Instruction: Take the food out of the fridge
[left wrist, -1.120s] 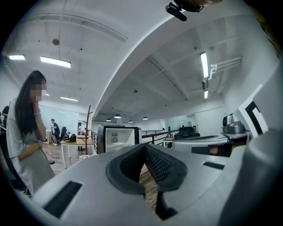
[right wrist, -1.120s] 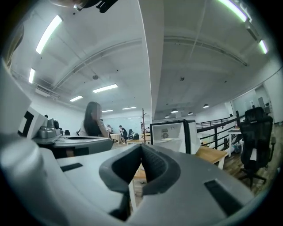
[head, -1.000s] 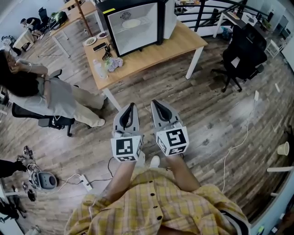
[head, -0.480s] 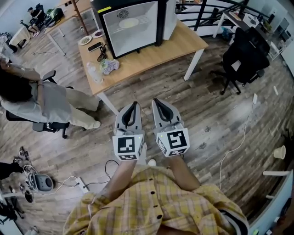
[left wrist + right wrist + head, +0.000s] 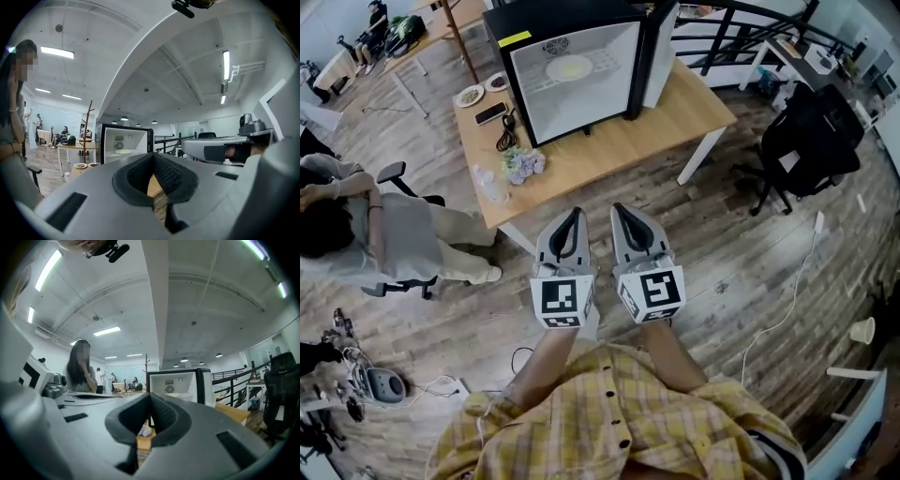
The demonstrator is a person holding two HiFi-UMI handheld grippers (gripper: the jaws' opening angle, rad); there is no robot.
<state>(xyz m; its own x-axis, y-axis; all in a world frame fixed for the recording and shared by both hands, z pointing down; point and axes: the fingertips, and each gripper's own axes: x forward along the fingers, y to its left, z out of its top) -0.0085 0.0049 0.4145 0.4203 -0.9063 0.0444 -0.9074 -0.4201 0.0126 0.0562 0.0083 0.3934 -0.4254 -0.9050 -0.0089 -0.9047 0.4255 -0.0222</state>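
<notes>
A black mini fridge (image 5: 581, 70) stands on a wooden table (image 5: 684, 98) with its door (image 5: 661, 52) swung open to the right. On a shelf inside lies a pale plate of food (image 5: 569, 67). My left gripper (image 5: 573, 216) and right gripper (image 5: 621, 210) are held side by side over the floor, just short of the table's near edge. Both point level at the fridge, and both are shut with nothing in them. The left gripper view shows the fridge (image 5: 124, 145) beyond my left gripper (image 5: 153, 161). The right gripper view shows the fridge (image 5: 178, 383) beyond my right gripper (image 5: 150, 399).
The table's left part holds two small plates (image 5: 471, 95), a phone (image 5: 491, 113), a water bottle (image 5: 492, 186) and a pale purple bundle (image 5: 523, 166). A person (image 5: 384, 234) sits left of the table. A black office chair (image 5: 811, 141) stands to the right. A white cable (image 5: 787, 300) lies on the floor.
Both grippers have moved forward together toward the table, still shut. The table and fridge now sit lower and nearer in the head view.
</notes>
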